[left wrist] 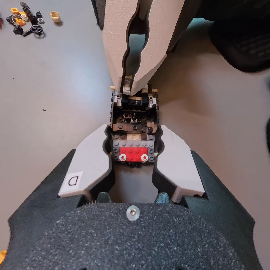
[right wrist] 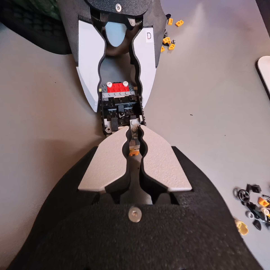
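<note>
grey tabletop [left wrist: 51, 87] carried one brick-built vehicle [left wrist: 133, 128] mid-surface; left gripper [left wrist: 133, 140] clamped its red-topped end, right gripper [right wrist: 134, 131] pinched one grey brick strip [right wrist: 134, 128] at its other end. two loose-piece piles [left wrist: 24, 20] lay near edges.

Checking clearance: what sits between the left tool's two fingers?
The red-topped end of the brick model fills the gap between the left tool's fingers; both wrist views show it.

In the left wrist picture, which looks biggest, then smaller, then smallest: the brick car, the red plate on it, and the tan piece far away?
1. Brick car
2. Red plate
3. Tan piece: smallest-looking, but it lies farther from the camera, so its true size against the red plate is unsure.
</note>
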Demonstrator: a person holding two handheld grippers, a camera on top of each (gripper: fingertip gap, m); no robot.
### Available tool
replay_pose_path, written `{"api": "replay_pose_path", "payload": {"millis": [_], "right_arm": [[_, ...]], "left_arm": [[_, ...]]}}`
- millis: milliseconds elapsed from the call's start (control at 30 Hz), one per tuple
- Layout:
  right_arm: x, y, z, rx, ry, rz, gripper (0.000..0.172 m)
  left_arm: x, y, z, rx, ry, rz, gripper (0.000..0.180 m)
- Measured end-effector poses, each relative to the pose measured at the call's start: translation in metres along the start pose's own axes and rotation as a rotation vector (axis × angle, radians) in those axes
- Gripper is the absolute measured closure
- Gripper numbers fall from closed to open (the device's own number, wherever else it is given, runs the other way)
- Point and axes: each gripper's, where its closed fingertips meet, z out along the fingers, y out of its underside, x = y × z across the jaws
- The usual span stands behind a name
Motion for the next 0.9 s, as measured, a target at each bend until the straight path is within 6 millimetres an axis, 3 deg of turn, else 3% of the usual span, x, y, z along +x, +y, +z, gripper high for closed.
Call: {"api": "replay_pose_path", "payload": {"millis": [500, 900], "right_arm": [[-0.001, 0.001, -0.004, 0.031, -0.061, 0.084, 0.163], [0.006, 0.002, -0.032, 0.021, -0.047, 0.06, 0.162]], "left_arm": [[-0.003, -0.002, -0.004, 0.02, -0.027, 0.023, 0.123], [-0.003, -0.001, -0.004, 0.019, -0.024, 0.025, 0.123]]}}
